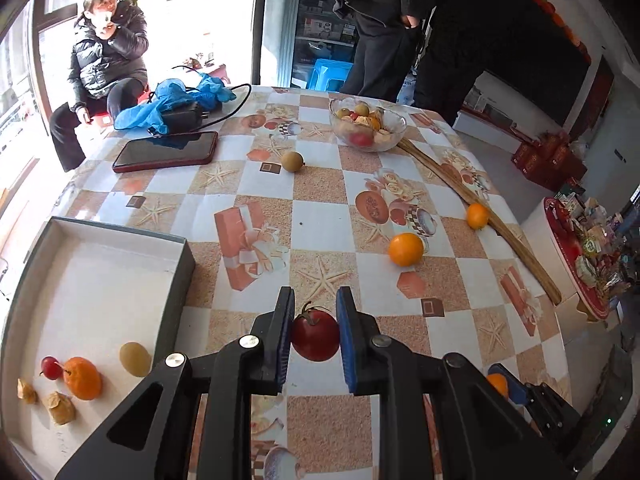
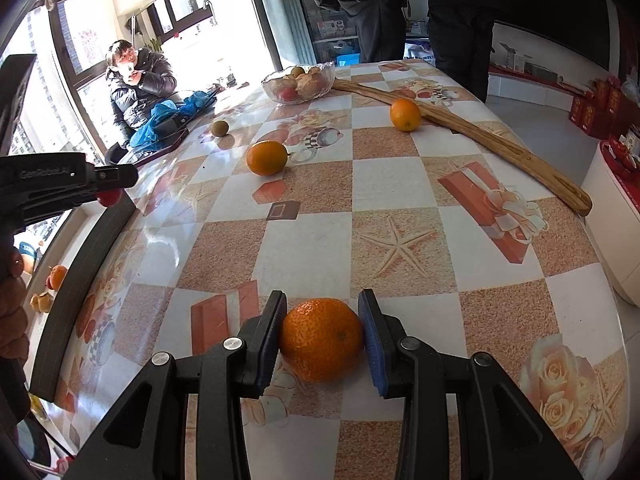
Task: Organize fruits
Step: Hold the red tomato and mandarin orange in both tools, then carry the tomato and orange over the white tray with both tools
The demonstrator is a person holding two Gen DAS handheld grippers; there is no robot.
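Note:
My left gripper (image 1: 314,320) is shut on a red tomato (image 1: 315,334) and holds it above the patterned table, just right of a shallow grey box (image 1: 120,280). The box holds a small red fruit (image 1: 51,367), an orange (image 1: 82,378), a pale green fruit (image 1: 135,358) and two husked fruits (image 1: 60,407). My right gripper (image 2: 322,312) is shut on a mandarin (image 2: 322,338) low over the table. Loose on the table are two oranges (image 1: 405,249) (image 1: 477,215) and a brown-green fruit (image 1: 292,161). The left gripper also shows in the right wrist view (image 2: 108,188).
A glass bowl (image 1: 396,128) of fruit stands at the far side, with a long wooden stick (image 1: 516,236) running from it along the right edge. A phone (image 1: 166,151), a charger and a blue bag (image 1: 176,100) lie far left. People sit and stand beyond the table.

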